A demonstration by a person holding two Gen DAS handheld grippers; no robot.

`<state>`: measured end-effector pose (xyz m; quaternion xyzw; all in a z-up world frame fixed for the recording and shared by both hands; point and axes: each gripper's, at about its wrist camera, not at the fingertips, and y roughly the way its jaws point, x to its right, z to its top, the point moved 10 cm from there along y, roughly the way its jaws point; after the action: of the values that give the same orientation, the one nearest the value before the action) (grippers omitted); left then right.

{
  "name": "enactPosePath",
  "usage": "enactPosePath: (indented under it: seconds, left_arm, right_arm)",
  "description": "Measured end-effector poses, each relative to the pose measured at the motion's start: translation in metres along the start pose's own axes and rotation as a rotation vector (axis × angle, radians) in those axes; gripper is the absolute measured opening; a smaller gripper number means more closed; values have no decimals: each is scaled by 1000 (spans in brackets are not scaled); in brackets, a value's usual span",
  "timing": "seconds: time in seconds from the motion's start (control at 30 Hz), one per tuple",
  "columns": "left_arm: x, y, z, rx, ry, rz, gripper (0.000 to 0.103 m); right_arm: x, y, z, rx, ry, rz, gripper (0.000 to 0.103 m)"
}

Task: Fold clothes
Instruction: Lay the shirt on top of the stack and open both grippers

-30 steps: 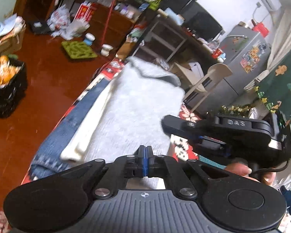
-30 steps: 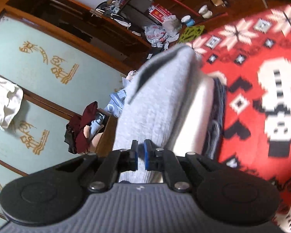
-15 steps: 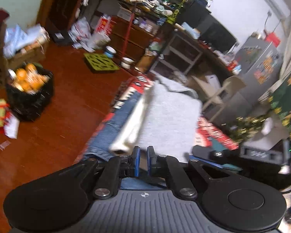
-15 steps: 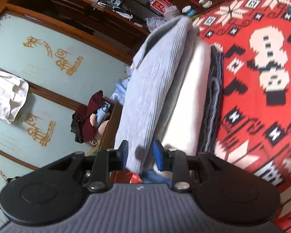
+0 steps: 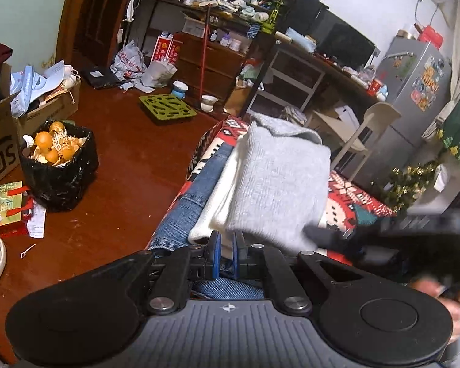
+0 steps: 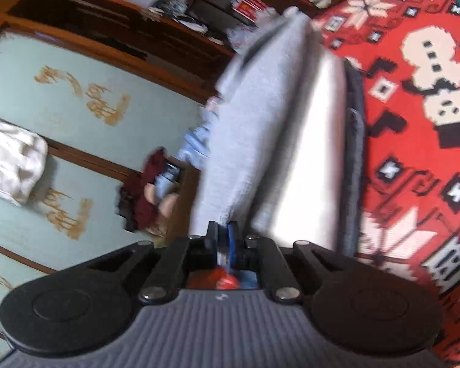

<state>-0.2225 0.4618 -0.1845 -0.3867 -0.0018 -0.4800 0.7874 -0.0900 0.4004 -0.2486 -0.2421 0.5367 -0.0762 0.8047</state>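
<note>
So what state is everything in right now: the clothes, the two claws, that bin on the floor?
Grey sweater: folded, top of the pile.
White garment: folded, under the grey one.
Jeans: flat, bottom of the pile.
Left claw: slightly open, holding nothing.
Right claw: nearly closed at the grey sweater's edge; too blurred to confirm a grip.
Black bin: uncovered, full of orange peel.

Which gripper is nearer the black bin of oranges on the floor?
Left. The left gripper sits at the stack's near end on the floor side, with the black bin of oranges off to its left. The right gripper is further right, over the red blanket.
</note>
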Motion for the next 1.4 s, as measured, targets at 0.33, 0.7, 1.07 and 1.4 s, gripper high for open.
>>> enactPosePath:
  seconds: [0.33,0.7,1.07,1.4]
  left_arm:
    - [54,1,14,32,69,-140,6]
    - [64,53,-4,-96,121,-154,6]
    - [68,27,-5,-101,137,-138,8]
    - [96,-22,-3,-25,135,-94,49]
  right_arm:
    - [3,-44,37,106,-58,-1,13]
    - [23,-17,143,143,-82,-71,6]
    - [38,-41,181,220,-102,-119,10]
    - [-4,-128,110,220,-300,-225,35]
